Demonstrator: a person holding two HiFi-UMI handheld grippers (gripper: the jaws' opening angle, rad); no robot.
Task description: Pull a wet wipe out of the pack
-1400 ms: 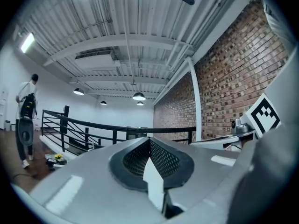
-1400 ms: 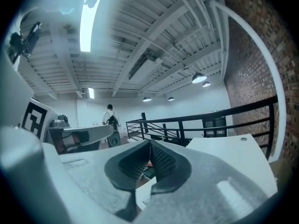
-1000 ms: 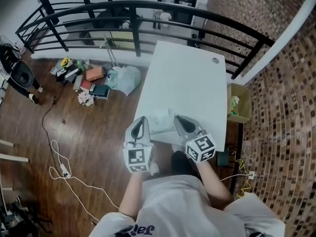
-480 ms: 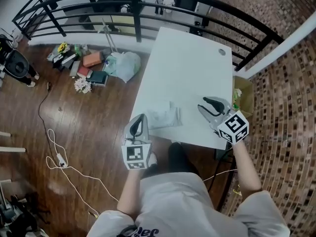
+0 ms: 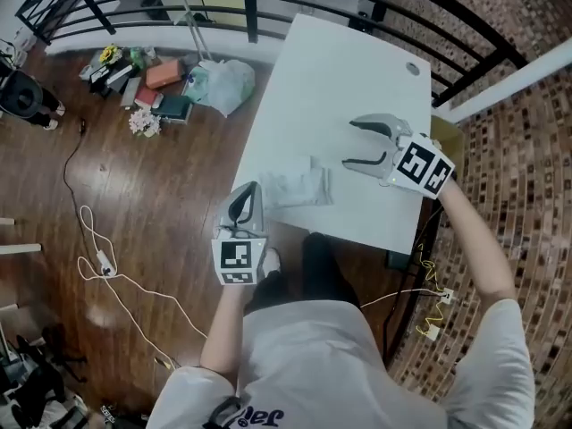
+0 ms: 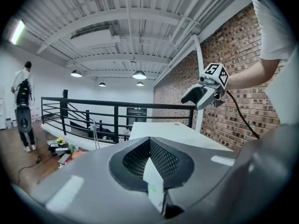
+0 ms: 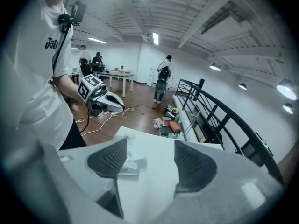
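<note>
A white rectangular table [image 5: 357, 88] stands below me, with a small round grey grommet [image 5: 412, 68] near its far right corner. A black metal railing [image 5: 251, 12] runs past its far end. On the dark wooden plank floor [image 5: 134, 204] left of the table lies a pale green plastic bag [image 5: 223, 83], just beside a heap of books and flowers [image 5: 147, 83]. A thin white cable [image 5: 101, 262] trails over the boards nearer me. To my right rises a red brick wall [image 5: 527, 177]. In the left gripper view, a person with a black backpack [image 6: 23, 97] stands by the railing, under round hanging ceiling lamps [image 6: 139, 74].
</note>
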